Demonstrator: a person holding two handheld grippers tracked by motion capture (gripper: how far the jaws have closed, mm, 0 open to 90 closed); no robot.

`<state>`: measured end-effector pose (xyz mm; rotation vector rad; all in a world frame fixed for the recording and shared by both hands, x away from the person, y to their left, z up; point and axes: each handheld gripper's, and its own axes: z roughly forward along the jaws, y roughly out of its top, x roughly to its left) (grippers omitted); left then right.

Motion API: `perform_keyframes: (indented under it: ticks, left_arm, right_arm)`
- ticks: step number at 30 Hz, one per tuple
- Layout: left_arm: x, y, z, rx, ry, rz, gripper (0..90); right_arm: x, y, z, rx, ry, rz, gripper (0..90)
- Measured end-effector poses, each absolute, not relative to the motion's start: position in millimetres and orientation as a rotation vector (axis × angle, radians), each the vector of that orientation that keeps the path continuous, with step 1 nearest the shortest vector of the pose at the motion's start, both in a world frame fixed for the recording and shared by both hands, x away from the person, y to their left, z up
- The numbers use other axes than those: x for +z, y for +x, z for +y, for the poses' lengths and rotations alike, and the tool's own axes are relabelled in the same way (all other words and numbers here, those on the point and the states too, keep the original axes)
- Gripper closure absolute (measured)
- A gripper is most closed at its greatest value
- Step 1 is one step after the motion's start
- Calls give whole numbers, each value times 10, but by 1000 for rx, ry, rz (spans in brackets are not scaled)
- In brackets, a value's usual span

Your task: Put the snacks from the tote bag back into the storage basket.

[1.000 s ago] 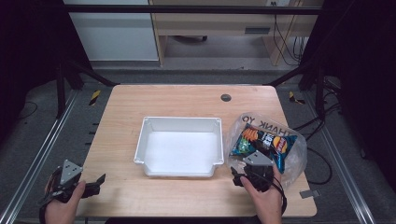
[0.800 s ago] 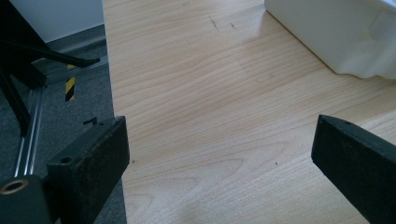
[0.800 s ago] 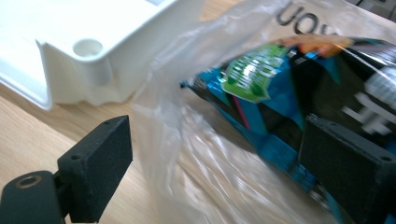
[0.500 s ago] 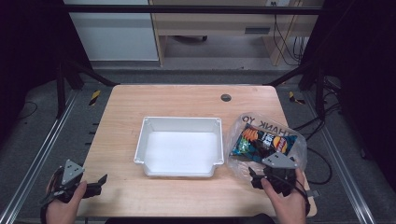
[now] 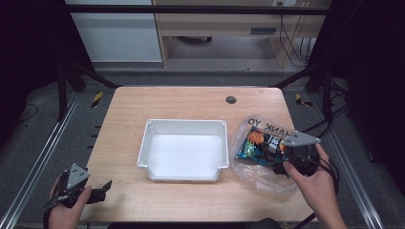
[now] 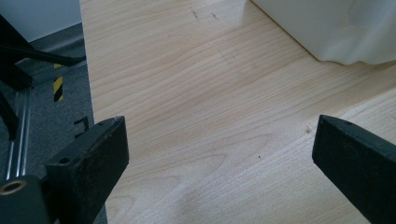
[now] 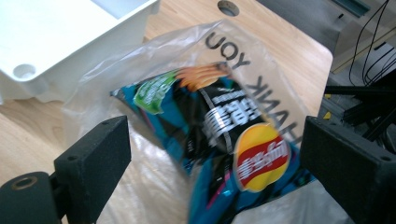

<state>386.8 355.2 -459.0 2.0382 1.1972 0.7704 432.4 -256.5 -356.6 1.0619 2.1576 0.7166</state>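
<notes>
Clear plastic — that is the bag (image 5: 260, 162) I have at the right of the high view, lying crumpled on the wooden table (image 5: 191, 102) just beside the white tray (image 5: 184, 150), with black lettering across its upper edge. Inside it sits a dark packet of crisps (image 5: 260, 143), blue and black with orange at one end. From my right gripper view the packet (image 7: 224, 140) fills the centre of the frame, its red and yellow logo at lower centre, and the bag (image 7: 154, 186) spreads around it toward the tray's corner (image 7: 28, 70) at upper left.

My right gripper (image 5: 286, 164) hangs over the lower right part of the bag, jaws set wide apart — nothing pressed between them; I cannot tell whether they touch the plastic.

My left gripper (image 5: 102, 188) sits at the lower left of the high view, near the table's front corner, well apart from the tray. In its own view the jaws stand spread over bare wood, with the tray's edge (image 6: 336, 32) at upper right.
</notes>
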Motion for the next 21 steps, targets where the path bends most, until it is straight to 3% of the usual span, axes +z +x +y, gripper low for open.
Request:
perform_keyframes:
  ticks: [11,21]
  left_arm:
    - [-4550,3848,3598,770,2003,1205,34]
    - [-4493,3829,3677,808,1909,1216,35]
  right_arm:
    - [-3396,4615,-2586,682,1006,2274,111]
    - [-3440,4947,-2589,658,998,2389,113]
